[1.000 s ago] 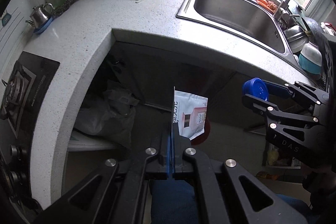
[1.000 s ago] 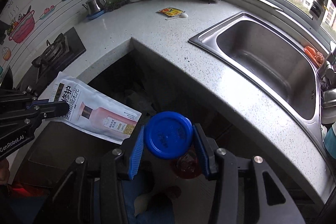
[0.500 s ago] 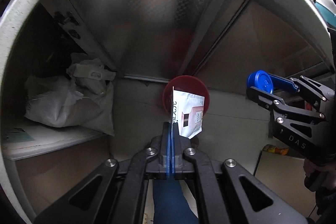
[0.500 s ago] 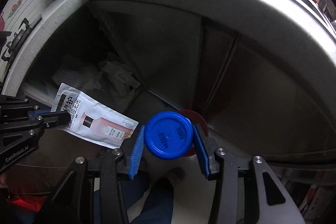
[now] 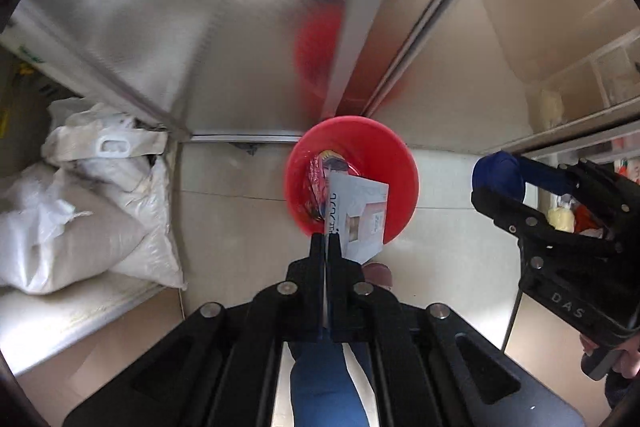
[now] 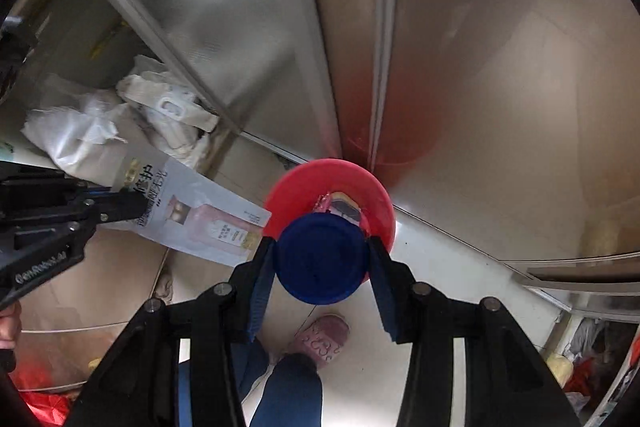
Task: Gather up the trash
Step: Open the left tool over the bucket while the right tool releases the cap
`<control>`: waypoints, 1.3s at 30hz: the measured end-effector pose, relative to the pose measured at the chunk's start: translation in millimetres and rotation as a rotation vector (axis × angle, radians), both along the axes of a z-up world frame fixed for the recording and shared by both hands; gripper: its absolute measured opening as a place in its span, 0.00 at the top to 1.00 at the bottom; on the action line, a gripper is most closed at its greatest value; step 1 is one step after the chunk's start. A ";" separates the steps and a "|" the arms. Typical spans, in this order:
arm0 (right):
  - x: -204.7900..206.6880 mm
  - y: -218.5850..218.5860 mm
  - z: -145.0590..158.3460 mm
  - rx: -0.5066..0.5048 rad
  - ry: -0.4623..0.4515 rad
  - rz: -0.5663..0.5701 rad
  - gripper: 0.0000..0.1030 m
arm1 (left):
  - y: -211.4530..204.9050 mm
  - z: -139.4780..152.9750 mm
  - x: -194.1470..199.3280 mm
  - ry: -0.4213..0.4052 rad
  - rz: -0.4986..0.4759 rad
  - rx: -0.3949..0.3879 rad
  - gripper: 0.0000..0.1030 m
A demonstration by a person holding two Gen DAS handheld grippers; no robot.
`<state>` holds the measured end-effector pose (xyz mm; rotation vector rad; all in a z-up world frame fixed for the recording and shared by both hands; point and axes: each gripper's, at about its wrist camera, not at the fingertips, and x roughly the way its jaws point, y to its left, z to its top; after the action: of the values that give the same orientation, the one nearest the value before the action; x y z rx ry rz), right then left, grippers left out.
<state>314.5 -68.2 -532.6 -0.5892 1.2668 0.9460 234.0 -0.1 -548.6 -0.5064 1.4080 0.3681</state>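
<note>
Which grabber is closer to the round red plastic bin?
Hard to call; neither clearly. The left gripper holds the white pouch over the red bin, while the right gripper holds the blue lid above it.

Red bin [image 5: 400, 163], wrappers inside showing red and dark. White sachet [image 6: 208, 223], pink bottle print, black lettering. Blue lid [image 6: 320, 259] between blue pads [image 6: 260, 291]. White sacks [image 5: 80, 219]. Pink patterned slipper [image 6: 324, 335].

both claws lowered, pouch [image 5: 362, 215] now over red bin [image 5: 400, 163]
</note>
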 end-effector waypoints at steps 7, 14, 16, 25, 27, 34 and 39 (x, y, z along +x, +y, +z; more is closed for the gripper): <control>9.1 -10.9 -23.8 -0.008 0.025 -0.062 0.58 | -4.1 -33.4 24.6 -0.004 -0.043 -0.023 1.00; 8.9 -15.8 -21.8 -0.006 0.041 -0.064 0.58 | -8.6 -39.6 43.2 0.019 -0.092 -0.015 0.79; 11.9 -16.8 -22.5 -0.005 0.044 -0.067 0.58 | -7.0 -39.6 44.6 0.009 -0.092 -0.034 0.64; 15.1 -8.9 -25.9 -0.006 0.044 -0.041 0.58 | -4.2 -34.6 39.2 0.029 -0.140 0.003 0.50; 13.2 -4.4 -25.8 0.001 0.049 -0.029 0.58 | 1.6 -33.7 34.5 0.036 -0.126 0.001 0.50; 4.1 10.3 -29.9 0.004 0.058 0.017 0.58 | 25.6 -30.4 11.6 0.025 -0.026 -0.023 0.34; 0.5 18.8 -38.9 -0.011 0.061 0.049 0.58 | 34.3 -29.6 -3.2 0.021 -0.011 0.022 0.19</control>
<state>315.0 -49.4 -571.5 -0.6062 1.3179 1.0054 230.7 34.1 -578.1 -0.4784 1.4250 0.3807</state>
